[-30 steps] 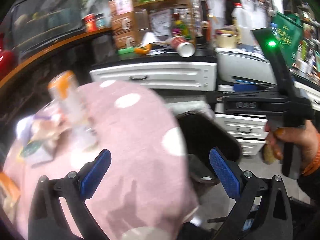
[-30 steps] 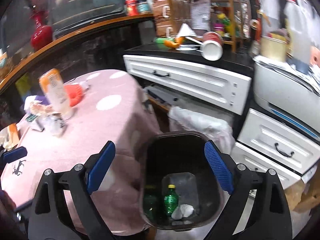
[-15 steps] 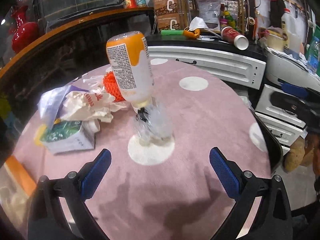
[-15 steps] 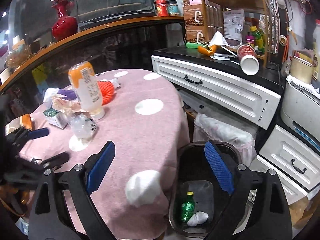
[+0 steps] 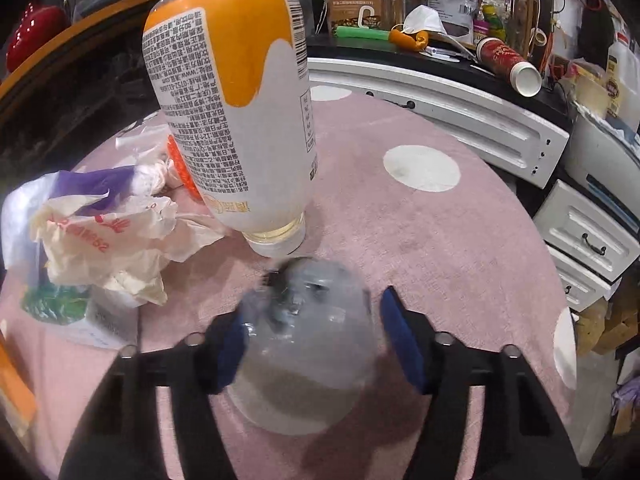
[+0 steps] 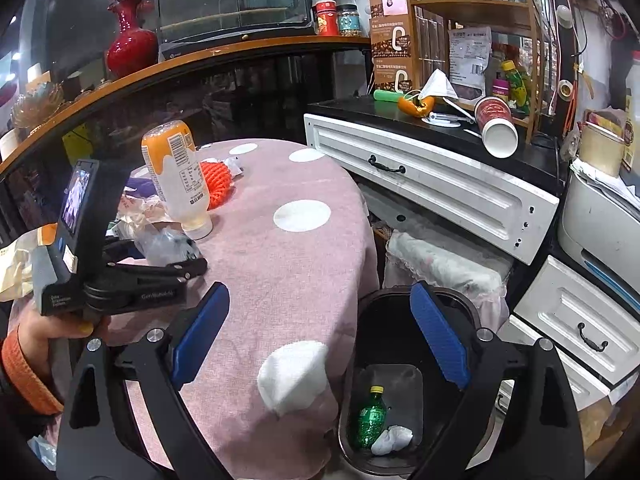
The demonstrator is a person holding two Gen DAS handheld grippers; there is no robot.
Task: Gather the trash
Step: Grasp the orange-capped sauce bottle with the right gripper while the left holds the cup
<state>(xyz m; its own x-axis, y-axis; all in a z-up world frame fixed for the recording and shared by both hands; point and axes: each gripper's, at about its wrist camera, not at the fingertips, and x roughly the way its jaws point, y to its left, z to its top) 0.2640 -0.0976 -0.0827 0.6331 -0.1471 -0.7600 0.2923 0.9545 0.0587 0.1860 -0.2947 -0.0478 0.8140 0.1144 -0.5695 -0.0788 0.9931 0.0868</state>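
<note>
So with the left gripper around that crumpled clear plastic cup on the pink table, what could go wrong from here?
1. The left gripper is closing on the crumpled clear plastic cup; thin plastic may buckle and slip out.
2. The upside-down orange-and-white bottle balances on its cap right behind the cup, so a nudge could topple it.
3. The black trash bin sits below the table edge on the far side; the cup could drop on the way.
</note>
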